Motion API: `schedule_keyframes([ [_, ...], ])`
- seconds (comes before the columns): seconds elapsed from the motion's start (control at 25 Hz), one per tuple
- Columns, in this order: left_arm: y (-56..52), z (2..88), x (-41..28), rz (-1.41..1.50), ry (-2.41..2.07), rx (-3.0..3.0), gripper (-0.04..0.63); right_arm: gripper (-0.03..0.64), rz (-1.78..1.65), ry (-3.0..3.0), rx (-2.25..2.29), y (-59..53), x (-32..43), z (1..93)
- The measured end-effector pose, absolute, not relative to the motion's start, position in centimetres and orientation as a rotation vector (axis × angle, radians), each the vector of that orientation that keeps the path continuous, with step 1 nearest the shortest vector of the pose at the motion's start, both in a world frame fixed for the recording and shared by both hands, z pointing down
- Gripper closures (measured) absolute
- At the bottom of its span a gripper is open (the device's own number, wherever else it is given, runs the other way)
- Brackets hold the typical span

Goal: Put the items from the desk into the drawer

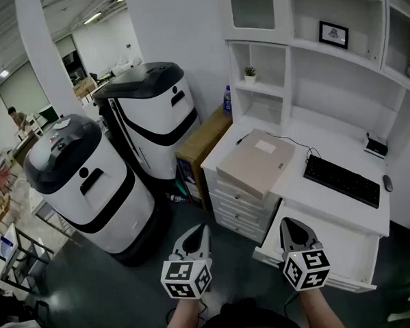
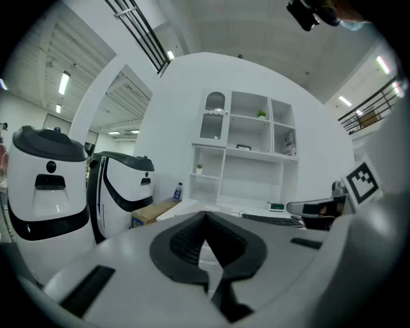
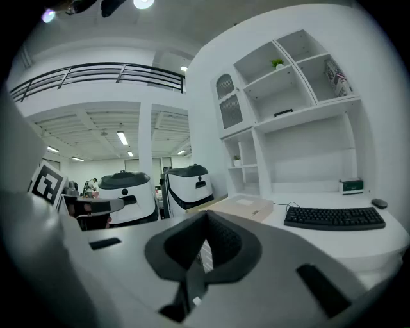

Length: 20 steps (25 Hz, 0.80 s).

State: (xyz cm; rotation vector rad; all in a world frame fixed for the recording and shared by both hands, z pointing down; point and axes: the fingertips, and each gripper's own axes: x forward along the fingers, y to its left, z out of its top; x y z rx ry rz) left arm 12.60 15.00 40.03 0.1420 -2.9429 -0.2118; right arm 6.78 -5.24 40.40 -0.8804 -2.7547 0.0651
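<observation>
**Grippers shut and empty, short of the open drawer**

Your left gripper (image 1: 197, 239) and right gripper (image 1: 294, 230) sit side by side at the bottom of the head view. Both are nearer to you than the long black keyboard (image 1: 341, 180), and neither touches anything. The left gripper view shows your left gripper's dark pads (image 2: 186, 240) meeting at their tips with nothing between them. The right gripper view shows the same for your right gripper: its pads (image 3: 224, 240) are together and it holds nothing.

The keyboard lies on the white tabletop (image 1: 293, 189). Just left of the keyboard lies a flat beige rectangular box (image 1: 256, 163) with a white label on its lid. Its near corner reaches the front edge of the tabletop. A thin black cable (image 1: 293, 143) runs from behind the box toward the keyboard. Just right of the keyboard is a small black mouse (image 1: 387, 182). Behind the keyboard's right end sits a small black and green device (image 1: 376, 146).

In front of the keyboard and below it, a wide white drawer (image 1: 339, 245) stands pulled out. In the head view your right gripper overlaps the drawer's left part, and your left gripper is further left, over the dark floor (image 1: 95, 289).

Far left of the keyboard stand two large rounded white and black machines (image 1: 90, 186).
</observation>
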Motion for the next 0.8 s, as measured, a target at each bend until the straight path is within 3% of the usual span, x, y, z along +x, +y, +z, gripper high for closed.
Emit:
schedule_keyframes([
  [0.44, 14.6, 40.3, 12.1, -0.219, -2.953, 0.077, 0.580, 0.614, 0.094, -2.731, -0.932, -5.9, 6.1, 40.9],
  [0.68, 14.2, 40.3, 11.5, -0.215, -2.951, 0.054, 0.568, 0.518, 0.147, -2.712, -0.979, -6.1, 5.3, 40.6],
  [0.8, 14.1, 40.5, 11.2, -0.216, -2.941, 0.053, 0.505, 0.488, 0.178, -2.698, -0.994, -6.0, 5.0, 40.5],
])
